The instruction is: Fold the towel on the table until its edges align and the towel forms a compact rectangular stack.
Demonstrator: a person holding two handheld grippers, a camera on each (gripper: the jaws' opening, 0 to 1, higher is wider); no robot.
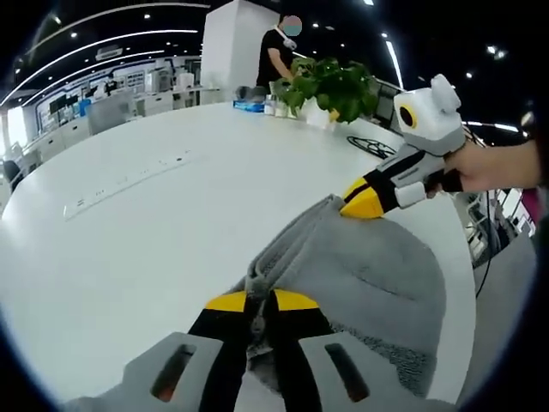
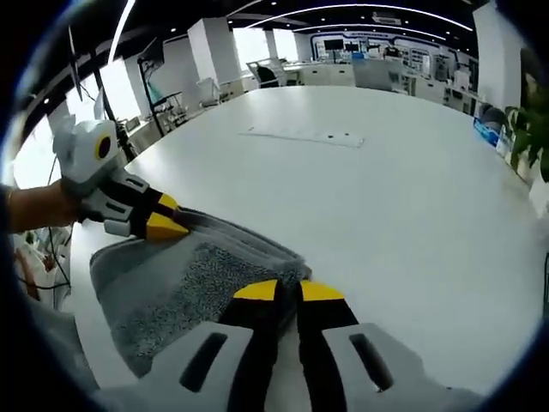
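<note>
Nearest in the left gripper view, the left gripper (image 1: 261,302) has its yellow-tipped fingers pressed together on a bunched corner of the grey towel (image 1: 369,275), the cloth rising in a ridge between them; in the right gripper view the right gripper (image 2: 288,292) likewise pinches the towel's neighbouring corner, its fingers closed on the folded edge; the towel lies on the white counter (image 1: 154,249) near its edge, already doubled over, with a looped pile face showing under a smoother upper layer; this looks like the middle of a fold, both corners held and ready to be carried across; the next move calls for lifting both corners evenly and laying them onto the opposite edge so the sides line up; farther off stand a potted plant (image 1: 330,86) and a person (image 1: 276,51) beyond the counter
</note>
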